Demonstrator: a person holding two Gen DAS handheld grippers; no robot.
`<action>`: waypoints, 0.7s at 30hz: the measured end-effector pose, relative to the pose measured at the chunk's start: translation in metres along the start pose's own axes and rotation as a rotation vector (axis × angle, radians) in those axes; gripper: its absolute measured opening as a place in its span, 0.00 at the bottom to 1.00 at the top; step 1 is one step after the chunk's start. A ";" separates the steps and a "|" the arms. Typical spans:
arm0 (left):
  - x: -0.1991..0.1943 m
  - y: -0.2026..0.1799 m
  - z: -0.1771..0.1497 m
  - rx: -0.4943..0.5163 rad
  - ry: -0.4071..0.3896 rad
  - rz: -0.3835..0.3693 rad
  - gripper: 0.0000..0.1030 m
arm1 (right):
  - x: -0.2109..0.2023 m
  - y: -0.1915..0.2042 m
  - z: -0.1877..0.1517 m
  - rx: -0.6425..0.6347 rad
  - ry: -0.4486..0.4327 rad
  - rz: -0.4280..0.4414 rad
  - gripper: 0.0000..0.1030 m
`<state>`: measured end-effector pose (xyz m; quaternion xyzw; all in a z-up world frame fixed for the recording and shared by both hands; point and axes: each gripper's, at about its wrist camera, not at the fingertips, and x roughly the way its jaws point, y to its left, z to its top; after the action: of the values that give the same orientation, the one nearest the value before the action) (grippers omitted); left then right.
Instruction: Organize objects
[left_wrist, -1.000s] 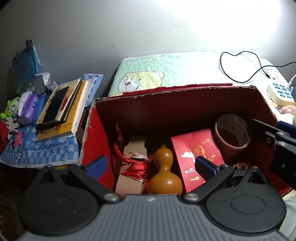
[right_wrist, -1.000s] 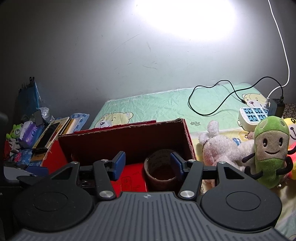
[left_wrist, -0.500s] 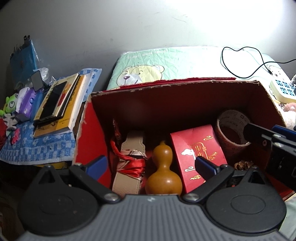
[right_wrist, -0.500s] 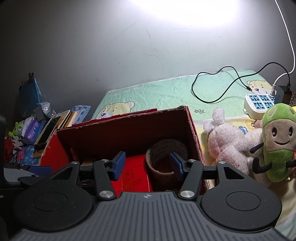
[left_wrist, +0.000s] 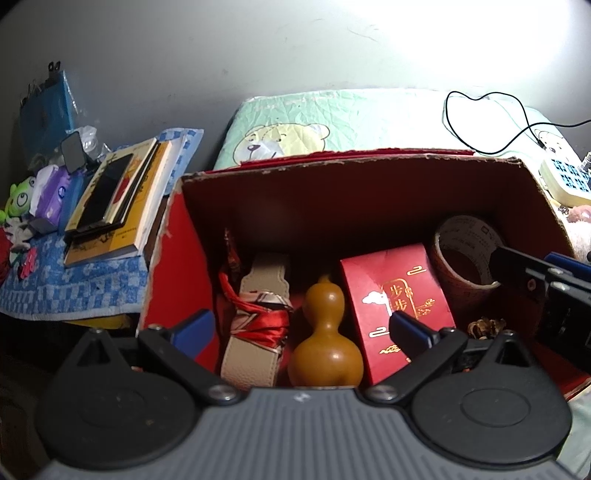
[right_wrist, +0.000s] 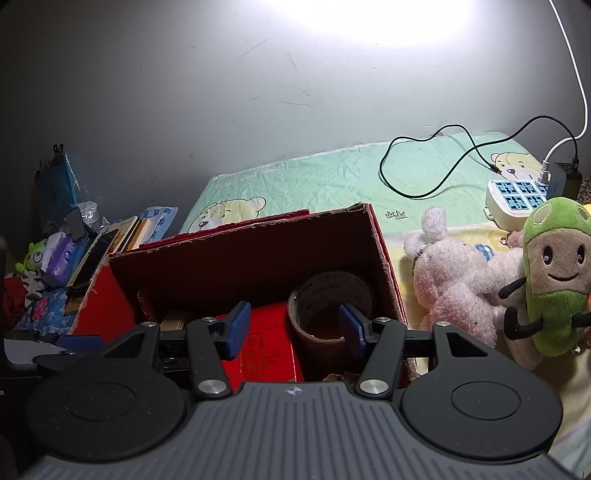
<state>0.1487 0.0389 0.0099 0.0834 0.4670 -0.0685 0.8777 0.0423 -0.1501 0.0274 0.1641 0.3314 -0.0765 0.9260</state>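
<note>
Box | left gripper jaws apart above | right gripper jaws apart over tape roll

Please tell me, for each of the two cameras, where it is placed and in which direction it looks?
Left wrist: sits on the left claw, looking down into the red box at the gourd; its own open blue-tipped fingers show.
Right wrist: sits on the right claw, looking forward over the box's right end at the tape roll; its own open fingers show.
Shared: box, tape roll, red envelope, bear mat.
</note>
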 end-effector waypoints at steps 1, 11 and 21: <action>0.000 0.000 0.000 -0.002 0.001 0.000 0.98 | 0.000 0.000 0.000 0.001 0.002 -0.001 0.55; 0.006 0.001 -0.002 -0.015 0.036 -0.024 0.98 | 0.001 -0.002 -0.001 0.005 0.008 -0.012 0.55; 0.006 0.001 -0.003 -0.014 0.036 -0.032 0.98 | 0.002 0.001 -0.001 -0.002 0.017 -0.006 0.55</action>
<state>0.1499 0.0401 0.0035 0.0709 0.4846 -0.0778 0.8684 0.0432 -0.1488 0.0255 0.1630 0.3397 -0.0778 0.9230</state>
